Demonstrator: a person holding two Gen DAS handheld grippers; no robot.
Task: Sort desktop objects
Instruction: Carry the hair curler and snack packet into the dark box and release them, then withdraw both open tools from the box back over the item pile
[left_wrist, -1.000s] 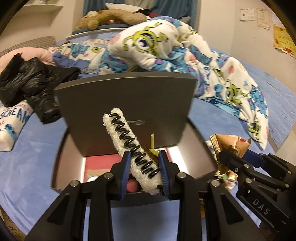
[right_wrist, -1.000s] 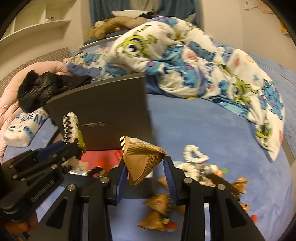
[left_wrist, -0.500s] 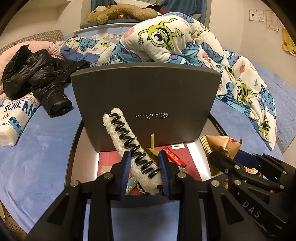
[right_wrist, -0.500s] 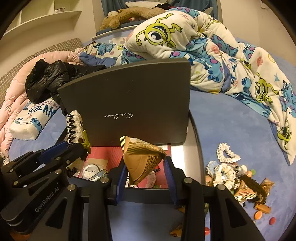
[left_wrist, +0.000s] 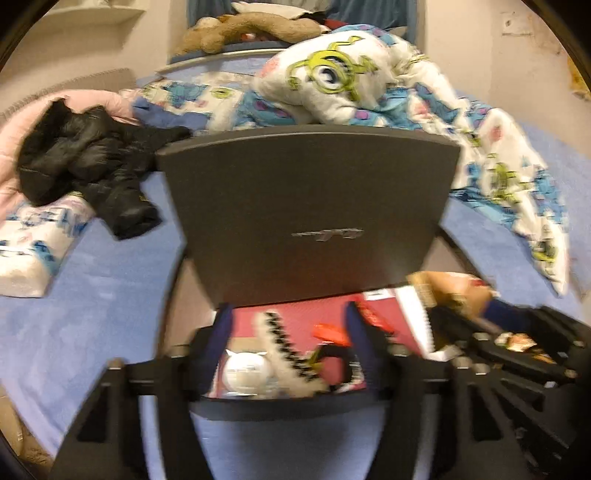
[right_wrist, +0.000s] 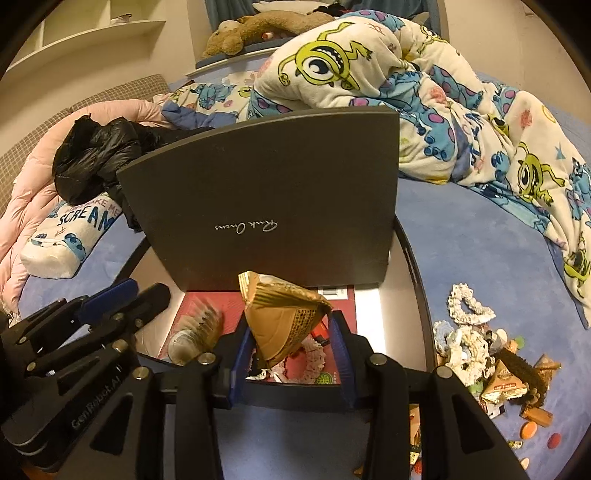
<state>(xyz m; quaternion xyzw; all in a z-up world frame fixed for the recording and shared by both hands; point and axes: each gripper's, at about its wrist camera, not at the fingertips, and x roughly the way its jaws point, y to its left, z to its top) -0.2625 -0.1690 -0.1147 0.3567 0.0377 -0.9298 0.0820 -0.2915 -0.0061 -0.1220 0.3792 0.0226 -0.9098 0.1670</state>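
Over the open grey box, the left gripper is spreading off the fluffy hair clip, while the right gripper, loosening around its brown snack packet, could spill it over the rim.

Your left wrist camera looked forward and downward along its gripper, close over the open dark box, whose raised lid filled the middle of the frame. Your right wrist camera faced the same way from just beside it, equally near, with the lid sitting left of centre. Both views shared the box, the monster-print blanket at upper right, the black jacket at left and the blue bed. Each view caught the other gripper at its lower edge.
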